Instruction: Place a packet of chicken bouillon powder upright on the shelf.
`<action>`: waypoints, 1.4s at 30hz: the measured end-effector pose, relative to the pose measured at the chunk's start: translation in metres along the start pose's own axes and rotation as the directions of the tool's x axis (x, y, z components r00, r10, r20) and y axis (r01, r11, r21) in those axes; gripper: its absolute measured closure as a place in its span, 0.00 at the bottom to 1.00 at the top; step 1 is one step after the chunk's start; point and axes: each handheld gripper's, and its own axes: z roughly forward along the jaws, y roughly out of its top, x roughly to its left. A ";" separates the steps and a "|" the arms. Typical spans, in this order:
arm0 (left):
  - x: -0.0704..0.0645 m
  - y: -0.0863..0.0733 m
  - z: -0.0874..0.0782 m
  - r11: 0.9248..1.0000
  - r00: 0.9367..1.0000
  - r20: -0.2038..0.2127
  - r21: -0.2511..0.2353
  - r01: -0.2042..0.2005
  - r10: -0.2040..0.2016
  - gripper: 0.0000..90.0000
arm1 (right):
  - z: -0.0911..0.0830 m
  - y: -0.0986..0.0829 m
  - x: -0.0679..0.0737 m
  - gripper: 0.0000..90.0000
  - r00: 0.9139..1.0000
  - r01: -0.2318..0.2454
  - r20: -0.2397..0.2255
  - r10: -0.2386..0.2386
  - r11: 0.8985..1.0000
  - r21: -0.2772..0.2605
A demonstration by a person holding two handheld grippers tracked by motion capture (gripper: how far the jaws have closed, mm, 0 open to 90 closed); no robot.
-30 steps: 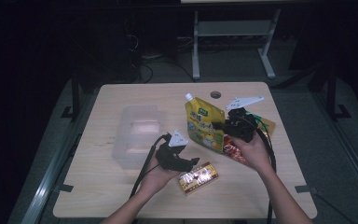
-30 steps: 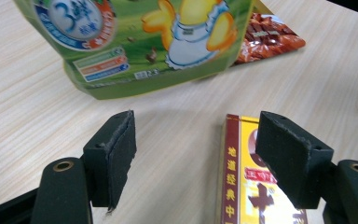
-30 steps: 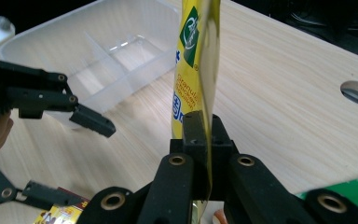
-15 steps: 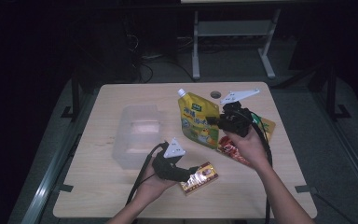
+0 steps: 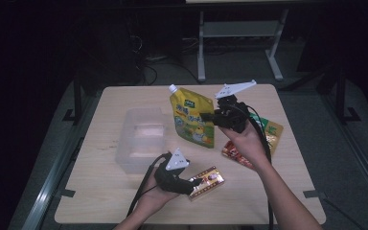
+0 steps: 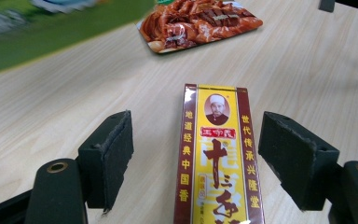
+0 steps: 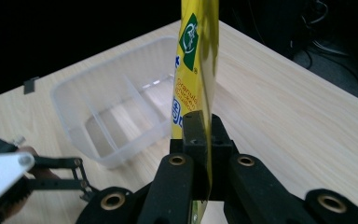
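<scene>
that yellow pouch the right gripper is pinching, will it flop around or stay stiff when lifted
Probably floppy: the yellow pouch is thin film, edge-on between the shut jaws of the right gripper. It likely hangs and sways from that one edge. The glossy surface may slip, and its white cap suggests liquid weight, though fill level is unclear.

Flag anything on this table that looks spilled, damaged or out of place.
Nothing looks spilled or damaged. The yellow pouch is off the table, pinched at its edge by the right hand-held gripper. The spice box lies flat between the open jaws of the left hand-held gripper. The clear container sits upright.
</scene>
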 end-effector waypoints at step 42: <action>-0.006 -0.018 -0.006 0.999 0.999 0.034 -0.039 -0.006 0.007 0.26 | 0.108 0.063 0.064 1.00 0.973 0.102 -0.203 -0.105 0.994 -0.026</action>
